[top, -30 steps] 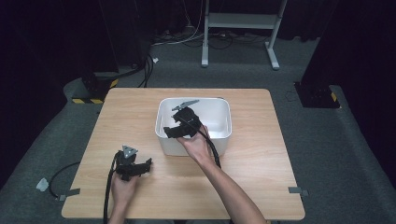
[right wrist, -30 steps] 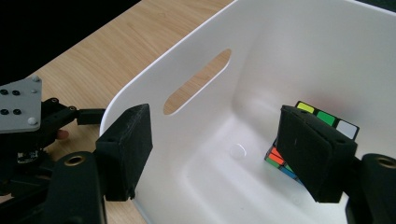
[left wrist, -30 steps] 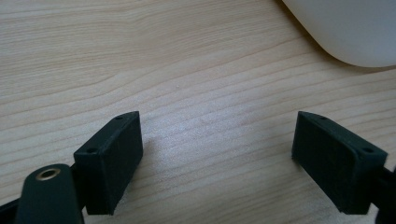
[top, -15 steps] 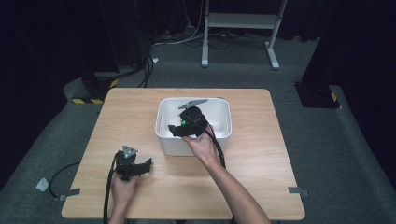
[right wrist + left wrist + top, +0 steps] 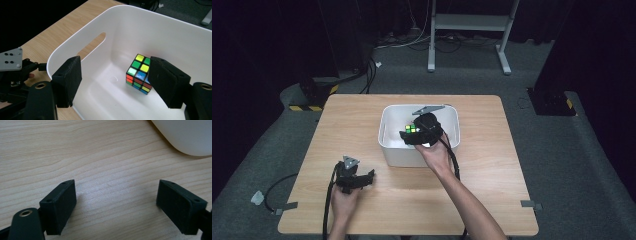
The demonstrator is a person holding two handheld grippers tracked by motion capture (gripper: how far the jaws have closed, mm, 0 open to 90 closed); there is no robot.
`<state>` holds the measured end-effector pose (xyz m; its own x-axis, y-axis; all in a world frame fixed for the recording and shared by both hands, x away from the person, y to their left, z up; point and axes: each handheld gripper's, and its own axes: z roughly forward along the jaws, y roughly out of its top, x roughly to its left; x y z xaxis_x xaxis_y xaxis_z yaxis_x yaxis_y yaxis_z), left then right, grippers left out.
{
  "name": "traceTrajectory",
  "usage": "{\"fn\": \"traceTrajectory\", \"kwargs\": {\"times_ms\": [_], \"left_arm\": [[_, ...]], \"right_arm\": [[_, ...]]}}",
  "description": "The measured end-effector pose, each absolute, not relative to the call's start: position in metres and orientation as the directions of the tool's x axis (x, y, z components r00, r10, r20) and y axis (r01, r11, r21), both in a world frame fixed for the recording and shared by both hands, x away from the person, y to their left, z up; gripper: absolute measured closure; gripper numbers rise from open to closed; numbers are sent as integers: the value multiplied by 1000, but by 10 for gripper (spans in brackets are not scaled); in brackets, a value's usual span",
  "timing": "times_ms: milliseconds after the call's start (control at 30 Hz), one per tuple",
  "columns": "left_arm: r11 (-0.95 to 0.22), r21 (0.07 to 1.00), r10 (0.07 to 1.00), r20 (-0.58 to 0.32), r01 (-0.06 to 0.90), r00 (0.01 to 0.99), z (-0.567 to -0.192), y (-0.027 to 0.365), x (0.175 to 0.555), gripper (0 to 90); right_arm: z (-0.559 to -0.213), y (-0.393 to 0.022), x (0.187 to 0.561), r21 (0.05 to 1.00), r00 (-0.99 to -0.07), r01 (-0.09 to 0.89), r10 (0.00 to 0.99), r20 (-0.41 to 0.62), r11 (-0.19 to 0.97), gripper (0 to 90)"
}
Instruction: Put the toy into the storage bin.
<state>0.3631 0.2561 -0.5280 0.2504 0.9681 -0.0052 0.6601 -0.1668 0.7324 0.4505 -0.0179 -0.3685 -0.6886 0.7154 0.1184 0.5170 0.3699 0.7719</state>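
Observation:
A coloured puzzle cube (image 5: pixel 138 74) lies on the floor of a white plastic bin (image 5: pixel 175 40), seen also as the cube (image 5: pixel 411 128) in the bin (image 5: pixel 388 145) in the high view. My right gripper (image 5: pixel 120 80) hovers over the bin's near wall, open, jaws wide apart and empty; the cube sits just beyond its right jaw. In the high view the right gripper (image 5: pixel 418 137) is above the bin's middle. My left gripper (image 5: pixel 362 179) rests low over the wooden table (image 5: pixel 492 165) at front left, open and empty (image 5: pixel 117 205).
The bin's rounded corner (image 5: pixel 185 137) lies ahead and right of the left gripper. A slot handle (image 5: pixel 91 46) cuts the bin's left wall. Cables trail off the table's front. Dark floor and a metal stand (image 5: pixel 467 22) lie beyond the far edge.
My right gripper has moved forward from the bin's near-left wall to over the bin's middle. The cube now shows past it. The left gripper has stayed put.

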Motion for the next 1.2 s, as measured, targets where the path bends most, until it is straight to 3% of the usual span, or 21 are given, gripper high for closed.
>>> {"fn": "traceTrajectory", "kwargs": {"times_ms": [1200], "left_arm": [[-167, 732, 968, -5, 660, 250, -528, 256, 363, 164]], "right_arm": [[-360, -78, 443, 819, -628, 511, 764, 147, 261, 288]]}}
